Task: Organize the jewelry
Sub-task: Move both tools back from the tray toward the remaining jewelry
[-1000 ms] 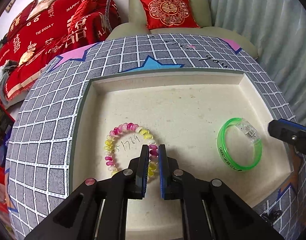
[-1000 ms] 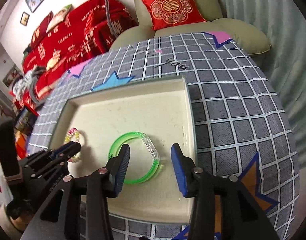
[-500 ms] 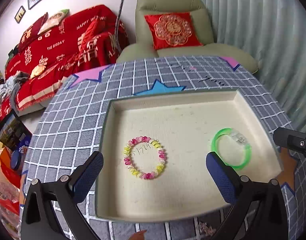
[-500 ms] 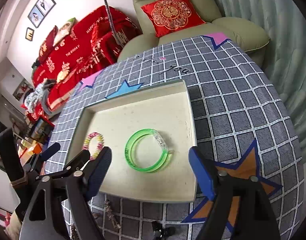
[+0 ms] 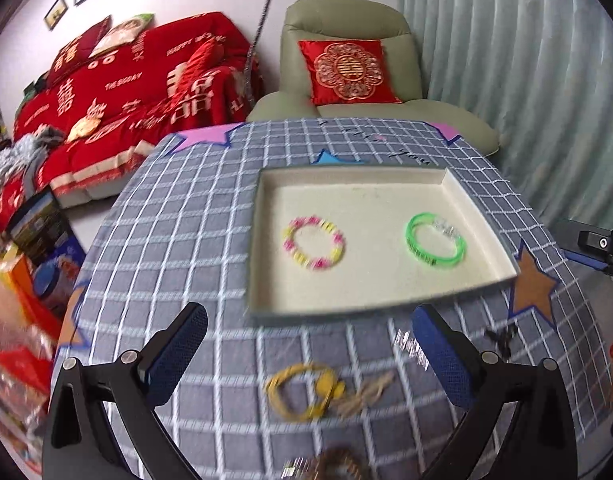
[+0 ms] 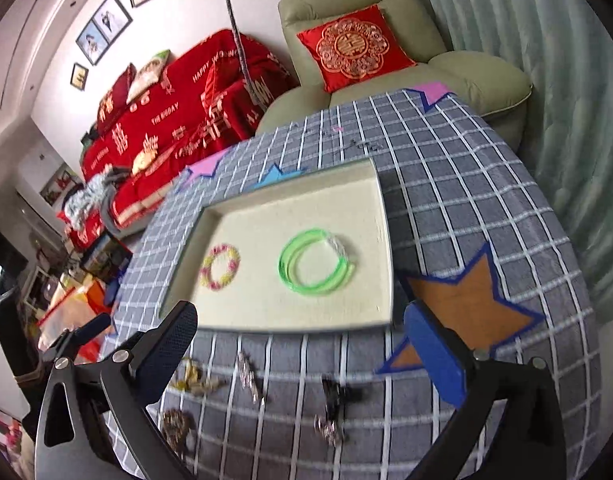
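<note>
Hovering with jaws spread wide and nothing between them, the left gripper (image 5: 306, 354) sits over the near strip of checked tablecloth (image 5: 178, 248), short of the tray; the right gripper (image 6: 302, 342) likewise stands apart and empty, its jaws having just finished opening

Between and just past the left jaws lies a yellow bracelet (image 5: 300, 390), a tangle of pale chain touching its right side. Under the right gripper: a small dark piece (image 6: 332, 394) and a thin silvery chain (image 6: 248, 376), too blurred to name better

Beyond, the cream tray (image 5: 480, 208) holds the pink-and-yellow beaded bracelet (image 5: 313, 242) at left and the green bangle (image 5: 434, 241) at right, well apart, both lying flat

Risks, as judged: closing on the yellow bracelet may snag the chain touching it and drag both; thin chain may slip from the pads; motion blur makes aim unsure

Orientation: the rings have no real long axis; the yellow one looks slightly stretched left to right; the silvery chain runs near to far
</note>
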`<move>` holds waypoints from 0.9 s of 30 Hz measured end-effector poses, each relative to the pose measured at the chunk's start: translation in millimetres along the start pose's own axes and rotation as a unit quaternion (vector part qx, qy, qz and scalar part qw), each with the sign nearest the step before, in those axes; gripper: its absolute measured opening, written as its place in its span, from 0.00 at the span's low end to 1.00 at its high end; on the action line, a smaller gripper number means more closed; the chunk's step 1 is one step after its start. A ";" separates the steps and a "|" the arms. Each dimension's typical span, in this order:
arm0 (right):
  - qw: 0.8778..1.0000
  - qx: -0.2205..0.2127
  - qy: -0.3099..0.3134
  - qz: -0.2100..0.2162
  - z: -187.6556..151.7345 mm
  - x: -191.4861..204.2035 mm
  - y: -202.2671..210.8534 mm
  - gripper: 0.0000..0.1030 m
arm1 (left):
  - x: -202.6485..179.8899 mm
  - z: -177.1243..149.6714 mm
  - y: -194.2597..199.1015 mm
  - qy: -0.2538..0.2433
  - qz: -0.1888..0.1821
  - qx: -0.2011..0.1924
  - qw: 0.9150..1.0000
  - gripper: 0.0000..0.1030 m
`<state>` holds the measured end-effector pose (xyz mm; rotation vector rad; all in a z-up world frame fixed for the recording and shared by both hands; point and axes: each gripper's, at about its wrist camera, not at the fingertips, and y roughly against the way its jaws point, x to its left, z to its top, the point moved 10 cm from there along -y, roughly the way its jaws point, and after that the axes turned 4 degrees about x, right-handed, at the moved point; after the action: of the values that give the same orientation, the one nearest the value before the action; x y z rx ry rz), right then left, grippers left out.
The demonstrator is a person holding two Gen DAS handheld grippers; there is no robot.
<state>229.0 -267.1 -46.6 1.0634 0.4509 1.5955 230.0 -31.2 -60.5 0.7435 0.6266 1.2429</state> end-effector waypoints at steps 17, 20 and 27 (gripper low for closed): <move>0.996 0.075 0.012 -0.040 -106.1 -5.9 2.3 1.00 | 30.6 -116.1 26.5 0.033 0.015 0.046 0.998 1.00; 0.995 0.088 0.008 -0.040 -119.2 -5.0 -1.4 1.00 | 32.6 -122.8 26.4 0.033 0.024 0.048 0.998 1.00; 0.993 0.111 0.030 -0.019 -133.4 31.0 -18.5 1.00 | 45.1 -135.1 26.2 0.034 0.042 0.053 0.997 1.00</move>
<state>131.0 -200.8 -118.0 1.1679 0.6975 1.5734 119.9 37.9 -124.4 0.8252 0.7277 1.3242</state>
